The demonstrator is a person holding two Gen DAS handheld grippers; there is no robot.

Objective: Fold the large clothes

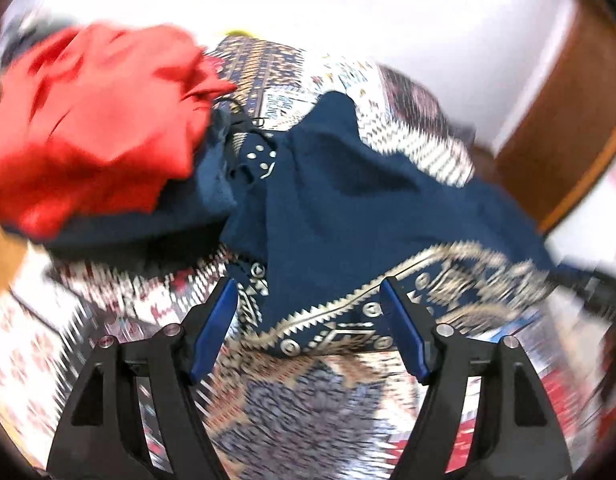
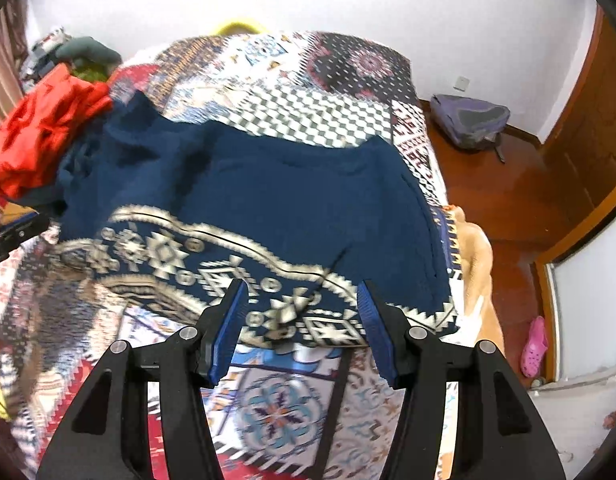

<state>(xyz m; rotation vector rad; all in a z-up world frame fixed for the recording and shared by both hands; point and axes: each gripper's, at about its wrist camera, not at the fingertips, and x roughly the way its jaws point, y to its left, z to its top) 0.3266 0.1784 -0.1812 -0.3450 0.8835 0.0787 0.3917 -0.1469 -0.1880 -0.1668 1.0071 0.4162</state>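
Observation:
A navy blue garment (image 2: 275, 200) with a cream-and-gold patterned hem (image 2: 211, 264) lies spread on a patchwork bedspread (image 2: 283, 404). My right gripper (image 2: 303, 285) hovers open over the hem's near right part, and its blue pads touch nothing. In the blurred left wrist view the same garment (image 1: 348, 208) lies rumpled, its hem (image 1: 348, 320) running between and beyond the fingers. My left gripper (image 1: 308, 286) stands wide open above that hem, with no cloth pinched.
A crumpled red garment (image 1: 87, 120) is heaped at the bed's far left (image 2: 43, 132), overlapping the navy one. To the right of the bed are a wooden floor (image 2: 504, 208), a grey-purple backpack (image 2: 468, 120), a pink shoe (image 2: 534, 346) and a wooden door (image 2: 588, 140).

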